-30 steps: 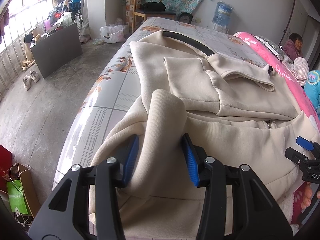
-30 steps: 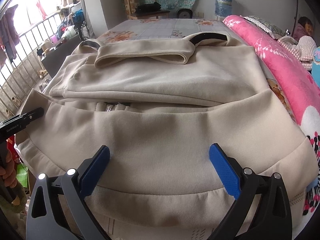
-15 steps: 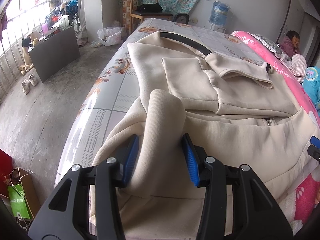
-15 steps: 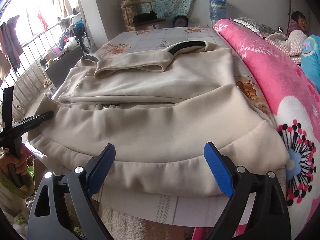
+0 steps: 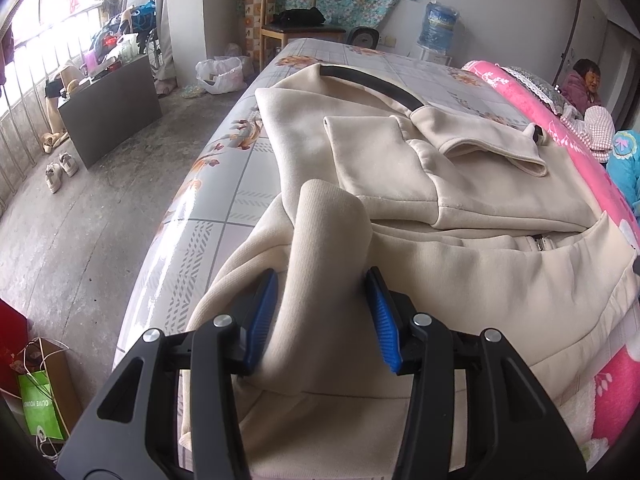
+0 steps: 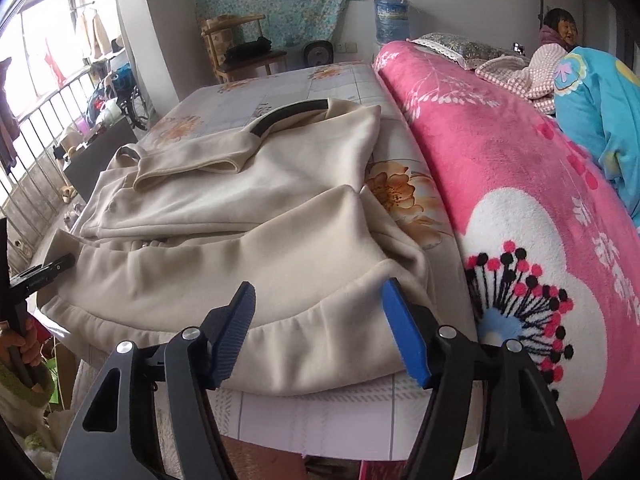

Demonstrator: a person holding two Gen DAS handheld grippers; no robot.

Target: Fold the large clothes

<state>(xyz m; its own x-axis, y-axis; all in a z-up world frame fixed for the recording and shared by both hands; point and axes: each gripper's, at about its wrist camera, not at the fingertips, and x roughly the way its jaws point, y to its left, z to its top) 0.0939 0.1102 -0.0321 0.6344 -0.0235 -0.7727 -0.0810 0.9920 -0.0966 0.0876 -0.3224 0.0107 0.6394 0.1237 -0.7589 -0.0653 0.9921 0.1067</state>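
Bed: I see a cream jacket (image 5: 420, 184) on a floral bed (image 5: 240, 184).
Left tongs (image 5: 326, 312): clamp its raised fold.
Right tongs (image 6: 320, 328): closing over hem, not yet pinching.

Your jacket (image 6: 224, 240) lies on the bed (image 6: 280, 92), its hem at the near edge. The blanket (image 6: 500, 184) lies to its right, a chair (image 5: 292, 28) beyond the bed.

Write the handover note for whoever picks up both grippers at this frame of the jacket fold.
Left gripper: shut on a bunched hem corner of the cream jacket, at the bed's near left edge.
Right gripper: jaws closing over the hem's right corner; pads not yet pressing it.
Done: sleeves folded in across the chest.
Left: finish the right grip, then probably lift both corners and fold the bottom up toward the collar.
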